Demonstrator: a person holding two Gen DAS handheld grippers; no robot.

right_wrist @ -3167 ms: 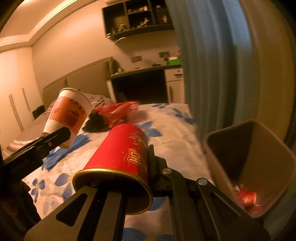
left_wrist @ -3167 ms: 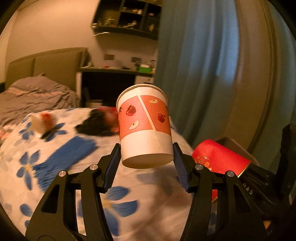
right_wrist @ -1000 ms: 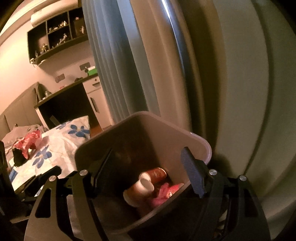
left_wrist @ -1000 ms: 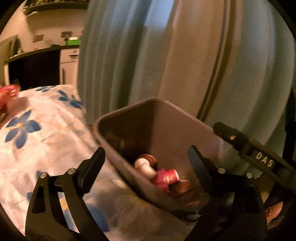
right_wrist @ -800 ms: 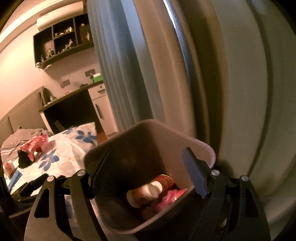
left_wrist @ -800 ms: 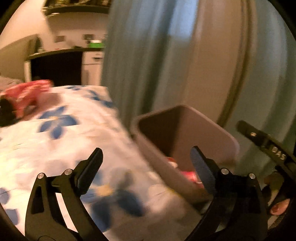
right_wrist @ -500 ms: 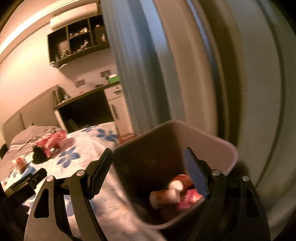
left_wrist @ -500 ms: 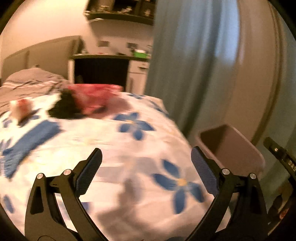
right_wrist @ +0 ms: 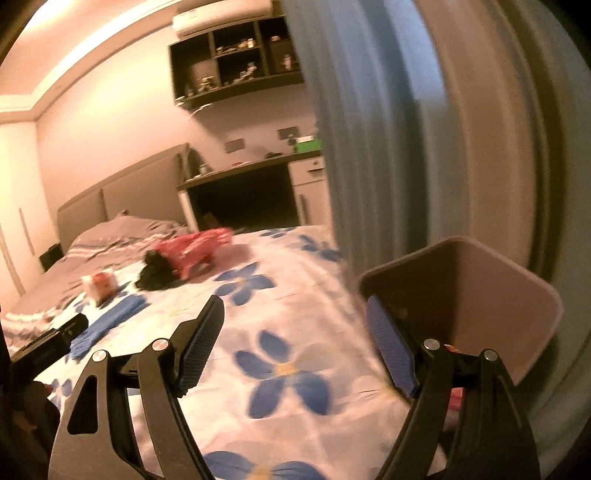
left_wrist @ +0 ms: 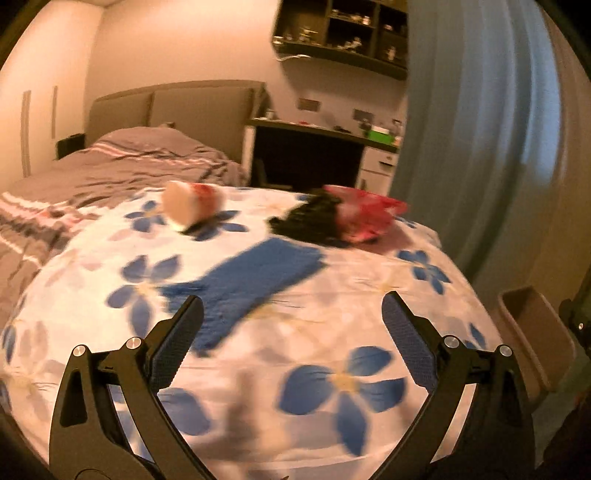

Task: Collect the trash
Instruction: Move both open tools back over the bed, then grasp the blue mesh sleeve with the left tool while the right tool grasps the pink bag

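Note:
My left gripper (left_wrist: 291, 314) is open and empty above the flowered bedspread (left_wrist: 332, 314). Far across the bed lie a white and red paper cup (left_wrist: 192, 203) on its side, a crumpled black thing (left_wrist: 310, 221) and a red wrapper (left_wrist: 365, 214). A blue cloth (left_wrist: 255, 284) lies nearer, ahead of the left fingers. My right gripper (right_wrist: 295, 325) is open and empty too, with the brown trash bin (right_wrist: 498, 295) just behind its right finger. In the right wrist view the cup (right_wrist: 99, 284), the black thing (right_wrist: 155, 273) and the red wrapper (right_wrist: 195, 247) sit far off to the left.
The bin (left_wrist: 535, 332) stands on the floor by the bed's right edge, next to blue-grey curtains (right_wrist: 369, 147). A dark desk (left_wrist: 314, 155) and wall shelves (left_wrist: 343, 29) are behind the bed. A grey striped duvet (left_wrist: 110, 162) covers the head end.
Both grippers have swung left, away from the bin toward the bed. The bin, with cups and wrappers inside, has slid to the right edge of each view. The trash on the bed came into sight.

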